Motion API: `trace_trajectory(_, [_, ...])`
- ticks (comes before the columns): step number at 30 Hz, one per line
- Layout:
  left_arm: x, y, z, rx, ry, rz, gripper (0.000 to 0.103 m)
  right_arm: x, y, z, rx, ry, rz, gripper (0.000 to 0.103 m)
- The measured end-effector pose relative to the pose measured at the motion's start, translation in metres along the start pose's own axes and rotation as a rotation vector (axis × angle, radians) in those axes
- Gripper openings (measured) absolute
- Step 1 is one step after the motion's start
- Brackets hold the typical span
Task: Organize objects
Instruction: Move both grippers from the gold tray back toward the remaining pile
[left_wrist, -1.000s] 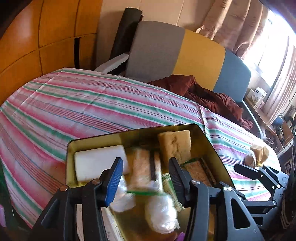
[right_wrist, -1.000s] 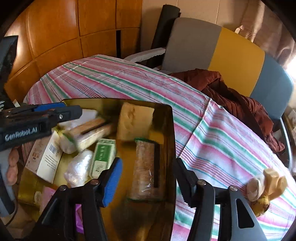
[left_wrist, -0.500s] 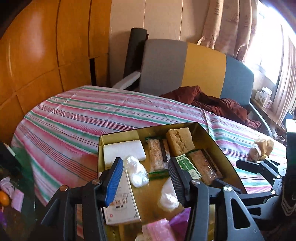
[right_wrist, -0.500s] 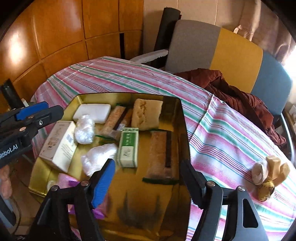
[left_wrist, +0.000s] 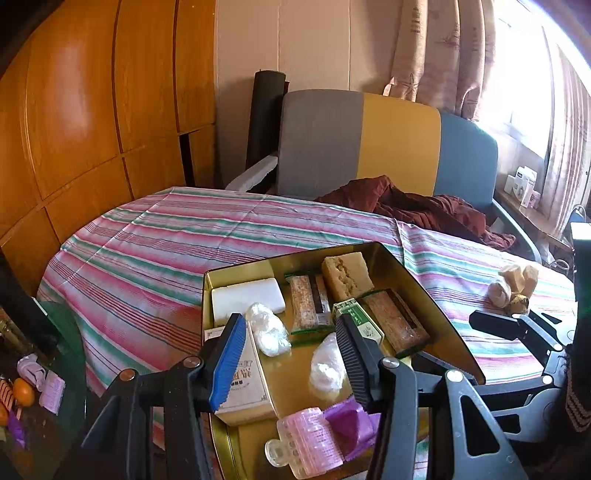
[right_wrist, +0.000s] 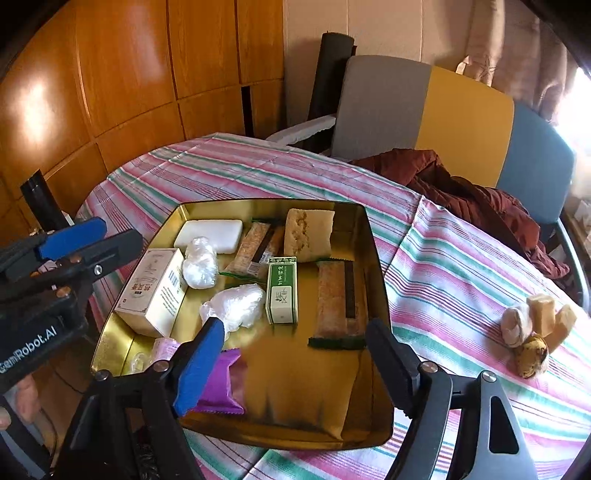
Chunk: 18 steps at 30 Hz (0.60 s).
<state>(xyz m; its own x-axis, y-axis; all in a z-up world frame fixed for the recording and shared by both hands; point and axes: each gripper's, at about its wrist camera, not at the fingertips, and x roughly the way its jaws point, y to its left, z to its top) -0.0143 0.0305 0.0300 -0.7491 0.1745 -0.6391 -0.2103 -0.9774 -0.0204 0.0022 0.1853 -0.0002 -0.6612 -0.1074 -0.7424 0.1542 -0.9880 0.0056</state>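
1. Honestly, my left gripper (left_wrist: 291, 354) hovers over the gold tray (right_wrist: 373, 266) on the table (right_wrist: 461, 266), jaws narrow and empty; it could nudge the white box (right_wrist: 155, 291).
2. My right gripper (right_wrist: 295, 354), jaws opening, empty, could snag the purple packet (right_wrist: 218, 391).
3. The small figures (right_wrist: 532, 332) remain outside the tray, near the table's edge.

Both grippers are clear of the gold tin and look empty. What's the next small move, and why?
Probably swing the right gripper, jaws opening and empty, toward the small pile of loose items on the striped tablecloth. Everything else already lies inside the gold tin; that pile sits outside, on its side.
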Motion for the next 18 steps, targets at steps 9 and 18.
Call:
trace_trajectory(9, [-0.006, -0.006, -0.005, 0.019, 0.003, 0.0, 0.052, -0.009, -0.011, -0.007, 0.041, -0.018, -0.029, 0.082])
trace_trajectory(18, [-0.014, -0.021, -0.005, 0.08, -0.025, 0.01, 0.051, -0.015, -0.027, -0.011, 0.085, -0.031, -0.048, 0.083])
